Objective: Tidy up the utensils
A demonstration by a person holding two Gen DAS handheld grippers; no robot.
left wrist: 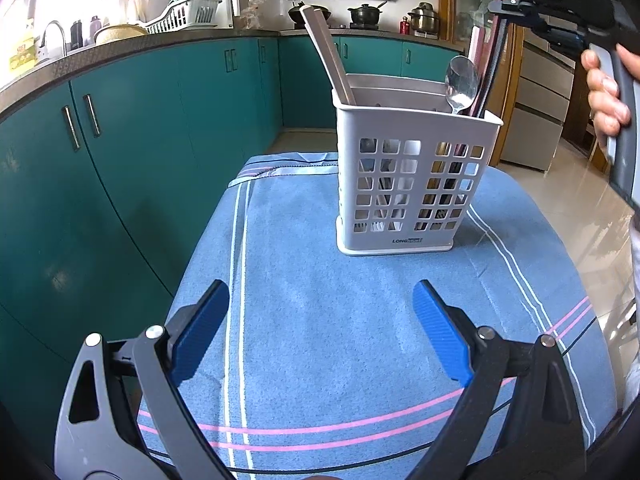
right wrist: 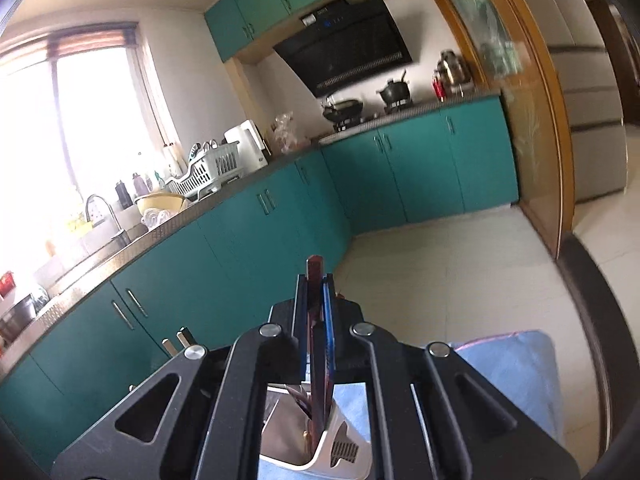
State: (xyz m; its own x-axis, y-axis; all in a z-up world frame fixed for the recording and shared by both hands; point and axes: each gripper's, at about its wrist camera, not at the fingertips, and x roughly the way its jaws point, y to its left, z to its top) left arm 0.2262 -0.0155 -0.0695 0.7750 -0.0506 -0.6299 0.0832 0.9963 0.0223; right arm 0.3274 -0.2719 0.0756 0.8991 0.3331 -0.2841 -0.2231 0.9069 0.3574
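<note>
The slim, dark red chopsticks (right wrist: 316,320) are clenched near their top by the right tool (right wrist: 316,280) (stiff, light, slippery); the left tool (left wrist: 320,320) is held released.

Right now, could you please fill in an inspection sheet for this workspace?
Surface: blue striped cloth, bare in front of the caddy.
Job's things: white slotted utensil caddy upright, holding pale chopsticks, a metal spoon and dark red chopsticks.
Clutter: nothing seen.
Grippers: left gripper open, empty; right gripper shut on the dark red chopsticks above the caddy.
Cables: nothing seen.
Surroundings: teal cabinets, pots on the stove, dish rack.
</note>
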